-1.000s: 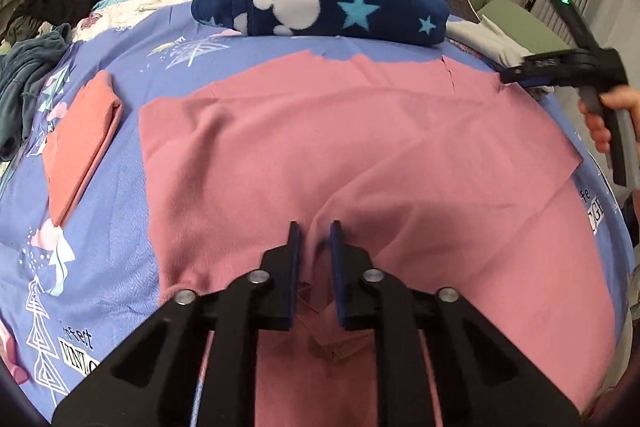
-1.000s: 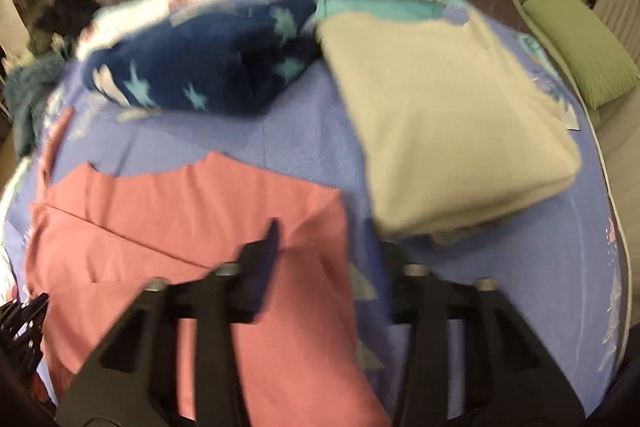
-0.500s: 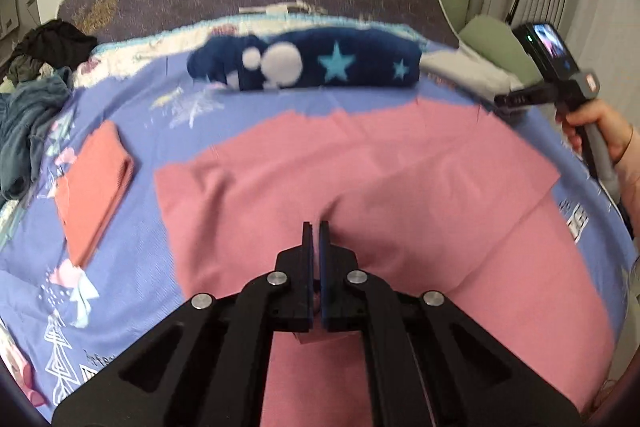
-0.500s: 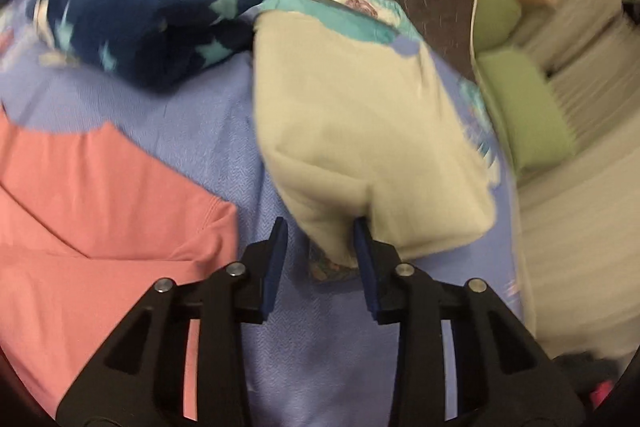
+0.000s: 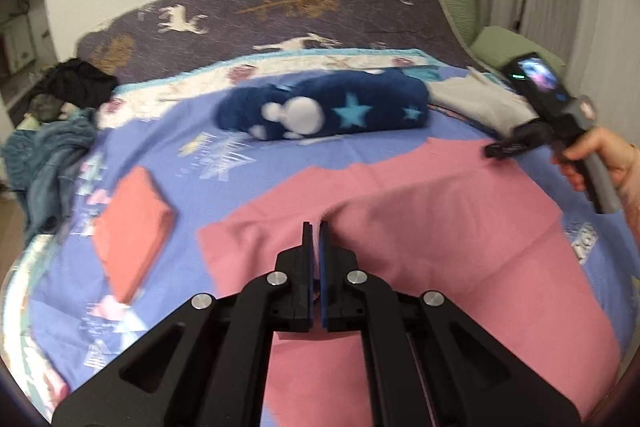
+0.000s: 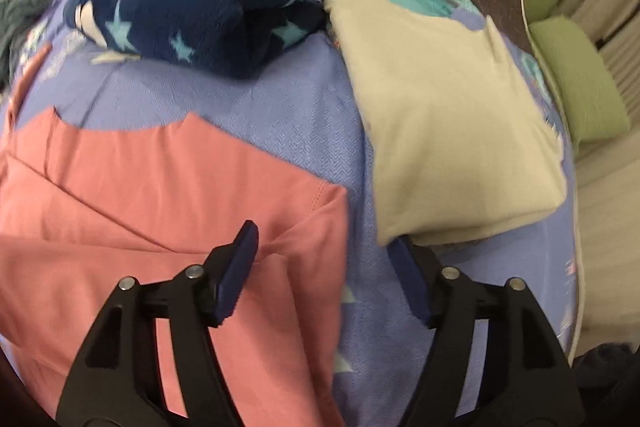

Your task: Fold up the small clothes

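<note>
Left wrist: pink garment (image 5: 440,227) in left hand-held gripper (image 5: 315,239)

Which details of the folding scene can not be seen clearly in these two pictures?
- Left wrist view: whether the left gripper pinches the pink garment; its own fingers cover the contact.
- Both views: the garment's near hem is cut off by the bottom edge.
- Right wrist view: the right gripper's right fingertip is hidden under the beige folded cloth.
- Left wrist view: the bedsheet print is blurred.
</note>
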Motion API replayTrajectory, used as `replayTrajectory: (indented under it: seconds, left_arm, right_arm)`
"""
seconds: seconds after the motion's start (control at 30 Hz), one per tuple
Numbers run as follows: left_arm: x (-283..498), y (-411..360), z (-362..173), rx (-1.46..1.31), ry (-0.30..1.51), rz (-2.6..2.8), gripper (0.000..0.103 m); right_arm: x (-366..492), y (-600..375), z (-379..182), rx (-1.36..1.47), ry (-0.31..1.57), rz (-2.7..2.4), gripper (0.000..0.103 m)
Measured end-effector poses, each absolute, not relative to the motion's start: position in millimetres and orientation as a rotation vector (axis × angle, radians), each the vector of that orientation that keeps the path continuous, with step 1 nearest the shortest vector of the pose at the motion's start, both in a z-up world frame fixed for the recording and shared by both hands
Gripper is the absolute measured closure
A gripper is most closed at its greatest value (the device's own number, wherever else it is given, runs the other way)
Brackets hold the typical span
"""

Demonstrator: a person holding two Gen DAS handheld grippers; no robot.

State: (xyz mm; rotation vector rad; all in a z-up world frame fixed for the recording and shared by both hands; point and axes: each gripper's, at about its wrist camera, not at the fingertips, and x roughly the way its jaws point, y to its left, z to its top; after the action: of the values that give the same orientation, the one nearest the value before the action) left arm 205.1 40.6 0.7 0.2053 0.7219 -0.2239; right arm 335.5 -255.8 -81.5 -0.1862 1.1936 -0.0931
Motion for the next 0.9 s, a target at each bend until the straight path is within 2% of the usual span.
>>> replayTrajectory:
  seconds: [0.2,0.27,0.47,0.53,0.63,0.7,0.77,0.87,0.9]
  left_arm:
    - [227.3,68.2,-35.5,0.184,0.852,-0.189,0.101]
    - [232.1,66.7,-54.3,0.213,0.891,-0.167,0.101]
    - [238.8,73.2,-92.8,0.188,0.982,-0.136,0.101]
    - [237.6,73.3,-96.2,0.19,0.976,-0.138,0.101]
    - [237.3,71.1,-96.1,0.198,0.973,-0.134,0.101]
    - [237.4,69.6,-97.2,0.203,0.972,-0.129,0.101]
    - [235.5,69.4,-98.2,0.203,0.964,-0.125,0.101]
    - [234.5,70.3,-99.4,0.197,0.957,-0.125,0.101]
    - [234.1,70.6,-99.7,0.194,0.955,-0.125,0.1]
  right_arm:
    - [325.6,-274.9,-67.7,-0.076,1.132,-0.052,0.034]
    - [325.2,-273.0,-69.3,-0.07,1.141,-0.056,0.039]
    - [326.2,-251.7,-78.1,-0.225,1.124,-0.122,0.043]
    - [320.4,-252.2,-74.9,-0.253,1.095,-0.149,0.051]
    - [313.8,-261.9,-65.9,-0.179,1.081,-0.153,0.071]
    - [314.3,-272.7,-64.8,-0.077,1.115,-0.134,0.093]
    - [312.5,-276.3,-62.9,0.007,1.127,-0.102,0.094]
    - [310.9,-263.1,-61.1,-0.014,1.116,-0.053,0.093]
    - [312.7,-259.6,-64.3,-0.027,1.13,-0.039,0.085]
